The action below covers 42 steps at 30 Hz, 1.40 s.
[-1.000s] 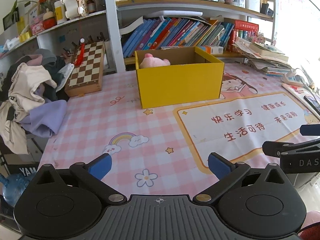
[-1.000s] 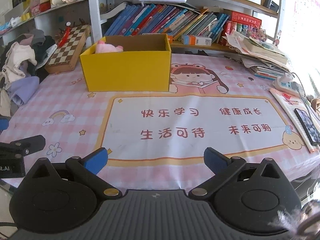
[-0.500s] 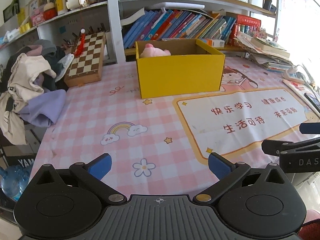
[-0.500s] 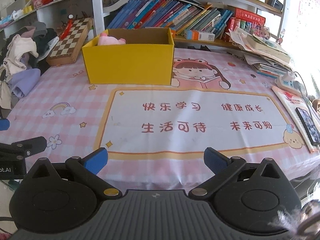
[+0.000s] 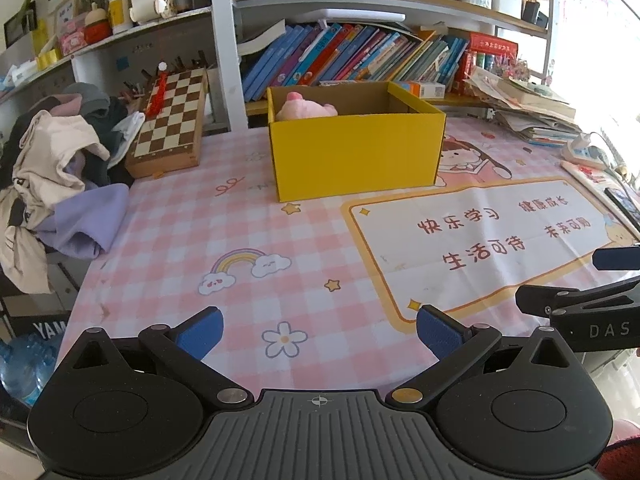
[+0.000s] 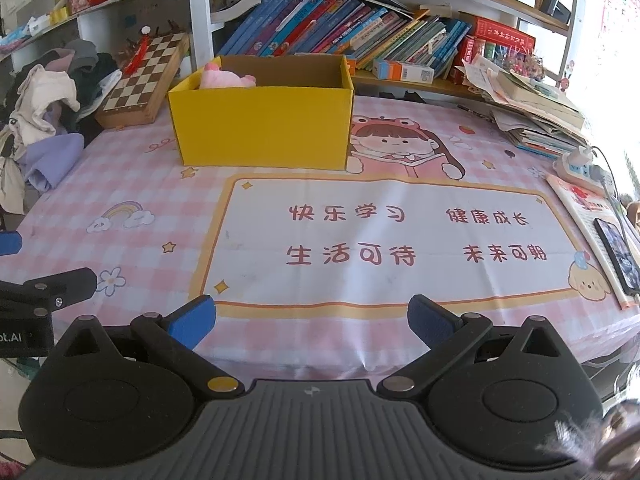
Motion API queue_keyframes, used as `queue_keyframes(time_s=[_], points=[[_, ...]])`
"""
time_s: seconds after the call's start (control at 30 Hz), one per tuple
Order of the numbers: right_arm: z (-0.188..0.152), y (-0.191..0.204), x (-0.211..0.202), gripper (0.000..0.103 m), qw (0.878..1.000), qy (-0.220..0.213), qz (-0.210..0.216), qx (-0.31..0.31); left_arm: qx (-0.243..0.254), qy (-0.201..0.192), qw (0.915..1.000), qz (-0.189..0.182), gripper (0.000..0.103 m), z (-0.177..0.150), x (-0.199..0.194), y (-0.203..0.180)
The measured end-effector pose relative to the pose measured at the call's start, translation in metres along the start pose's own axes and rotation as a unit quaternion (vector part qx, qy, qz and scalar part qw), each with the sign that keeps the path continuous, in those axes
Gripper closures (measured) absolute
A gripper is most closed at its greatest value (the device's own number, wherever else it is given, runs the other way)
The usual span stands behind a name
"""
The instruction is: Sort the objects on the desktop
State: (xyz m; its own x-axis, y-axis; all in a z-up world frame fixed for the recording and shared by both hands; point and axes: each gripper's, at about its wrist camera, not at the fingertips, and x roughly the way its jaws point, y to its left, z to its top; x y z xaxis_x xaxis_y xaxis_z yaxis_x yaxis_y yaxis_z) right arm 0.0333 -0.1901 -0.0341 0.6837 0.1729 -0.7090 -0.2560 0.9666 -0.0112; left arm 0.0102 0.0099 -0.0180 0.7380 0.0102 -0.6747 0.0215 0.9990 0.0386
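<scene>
Fingers: both pairs are standing wide apart, gripping nothing.
Left gripper [image 5: 319, 330]: hovering over the near edge of the pink checked tablecloth [image 5: 224, 240].
Right gripper [image 6: 311, 320]: hovering beside it.
Yellow box [image 6: 262, 128]: sitting farther back, holding a pink plush toy [image 6: 224, 77] in its left corner.

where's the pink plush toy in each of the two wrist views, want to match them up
Left wrist view: the pink plush toy sits upper centre, in the back left corner of the yellow box.
Right wrist view: the pink plush toy is upper left of centre, again in the box's back left corner, peeking over the rim.
Shared landmark: the chessboard leaning to the left of the yellow box in both views.
</scene>
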Motion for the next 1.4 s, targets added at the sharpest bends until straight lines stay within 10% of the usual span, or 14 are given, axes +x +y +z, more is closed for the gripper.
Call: queue_keyframes(time_s=[1.4], points=[[0.004,0.011,0.011,0.0,1.0,0.015,0.003,-0.014,-0.004,0.023,0.9997,-0.011,0.0,0.001,0.016,0.004]])
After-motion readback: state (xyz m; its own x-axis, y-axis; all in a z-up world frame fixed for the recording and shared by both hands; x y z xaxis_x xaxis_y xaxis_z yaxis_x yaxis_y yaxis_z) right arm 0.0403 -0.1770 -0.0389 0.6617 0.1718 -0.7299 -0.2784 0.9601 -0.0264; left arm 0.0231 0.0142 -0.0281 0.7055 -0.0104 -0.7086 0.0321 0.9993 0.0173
